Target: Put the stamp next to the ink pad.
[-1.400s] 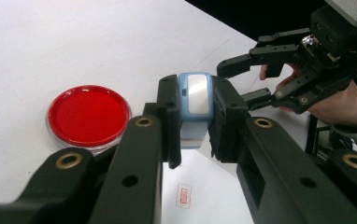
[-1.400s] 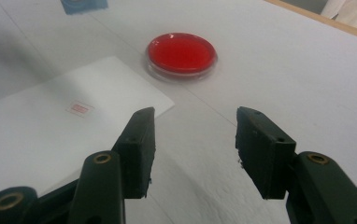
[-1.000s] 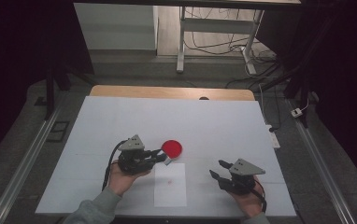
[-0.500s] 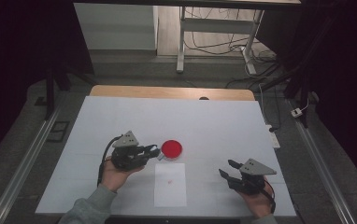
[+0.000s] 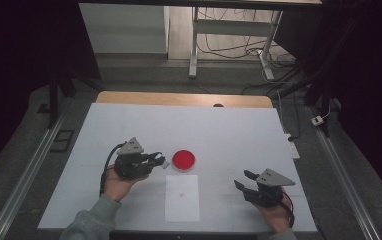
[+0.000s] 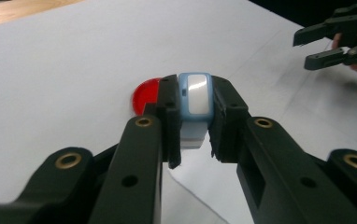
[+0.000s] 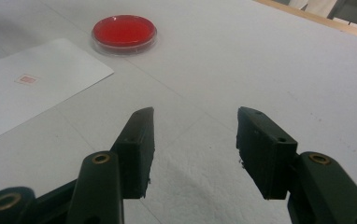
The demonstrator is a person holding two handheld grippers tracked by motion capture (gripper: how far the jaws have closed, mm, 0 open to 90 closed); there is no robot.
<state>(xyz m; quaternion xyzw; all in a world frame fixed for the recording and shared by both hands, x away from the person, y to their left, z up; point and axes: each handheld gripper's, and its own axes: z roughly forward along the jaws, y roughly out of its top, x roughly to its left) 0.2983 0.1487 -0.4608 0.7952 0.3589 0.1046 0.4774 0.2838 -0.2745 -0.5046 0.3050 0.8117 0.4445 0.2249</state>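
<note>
Left gripper (image 6: 194, 140) fingers (image 6: 167, 116) clenched on a small blue-and-white block (image 6: 194, 100), held just above the white bench (image 5: 239, 130), right beside the red dish (image 5: 183, 159). Right gripper (image 7: 195, 140) fingers (image 7: 141, 135) spread apart, nothing between them, near the bench's front right. Paper sheet (image 5: 181, 197) lies between the hands, dish just beyond it.

Dim room: the high view is dark along both sides, with the white tabletop (image 5: 229, 130) evenly lit from above and shadows faint. The left gripper view is soft, its near jaws blurred, with glare on the held stamp (image 6: 195, 95). The right gripper view is sharper at the dish (image 7: 124, 31).
</note>
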